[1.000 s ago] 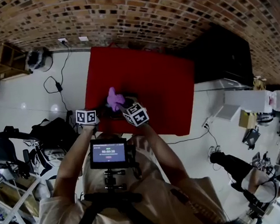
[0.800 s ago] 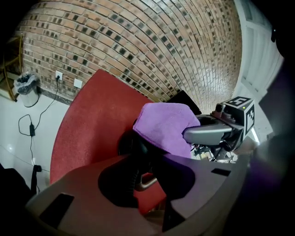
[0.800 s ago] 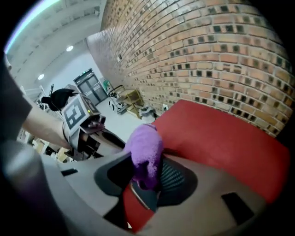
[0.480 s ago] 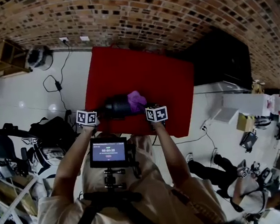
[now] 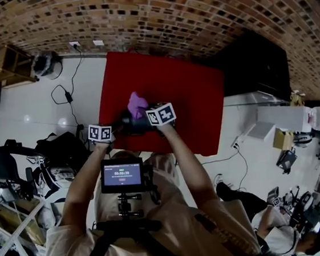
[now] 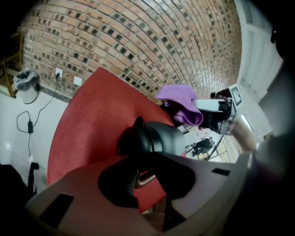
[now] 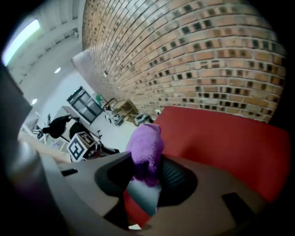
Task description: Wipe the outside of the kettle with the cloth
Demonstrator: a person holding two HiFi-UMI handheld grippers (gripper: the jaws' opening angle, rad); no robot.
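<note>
The black kettle point(image 5: 130, 124) is at the red table's point(image 5: 194, 100) near left corner, mostly hidden behind the grippers. The left gripper point(image 6: 142, 171) is clamped on its handle. The right gripper point(image 7: 145, 179) pinches the purple cloth point(image 7: 145, 146) against the kettle's far side; whether they touch is unclear.

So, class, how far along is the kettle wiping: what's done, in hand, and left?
Done: left gripper is shut on the black kettle; right gripper grips the purple cloth. In hand: the cloth is by the kettle's far side, contact unclear. Left: no view shows which surfaces are wiped, so probably most of the outside.
</note>
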